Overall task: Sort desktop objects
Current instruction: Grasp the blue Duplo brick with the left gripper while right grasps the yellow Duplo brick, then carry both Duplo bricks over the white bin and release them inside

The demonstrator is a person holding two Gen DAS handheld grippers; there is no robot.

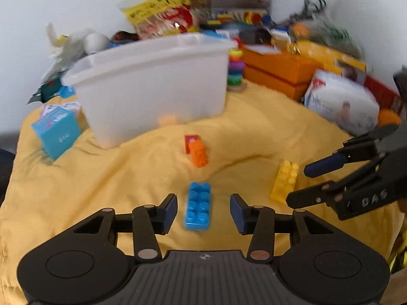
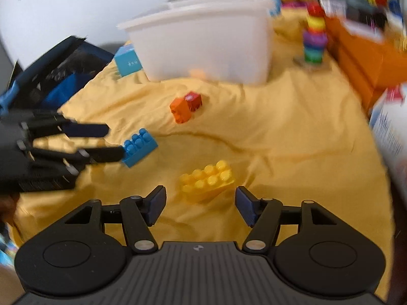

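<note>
Blocks are scattered on a yellow cloth (image 1: 127, 178) spread over the bench, in front of a white bin (image 1: 152, 89). At the left, the left claw (image 1: 203, 208) is held wide open and empty, with the blue block (image 1: 198, 209) lying between its pads but untouched. Further on, the orange block (image 1: 199, 153) and red block (image 1: 191, 139) lie touching, nearer the bin. To the right, the yellow block (image 2: 207, 179) sits just ahead of the right claw (image 2: 201, 206), also spread wide and holding nothing.

Slipping is the likely fault: the cloth is creased and soft, so a block could be tilted or pushed along as a pad is closed on it. The claws are near each other, and a clash could be caused if both are closed in together.

Motion blur softens both views. The bin's contents cannot be made out beyond a faint orange shape through its wall. The clutter behind is too smeared to be identified.
</note>
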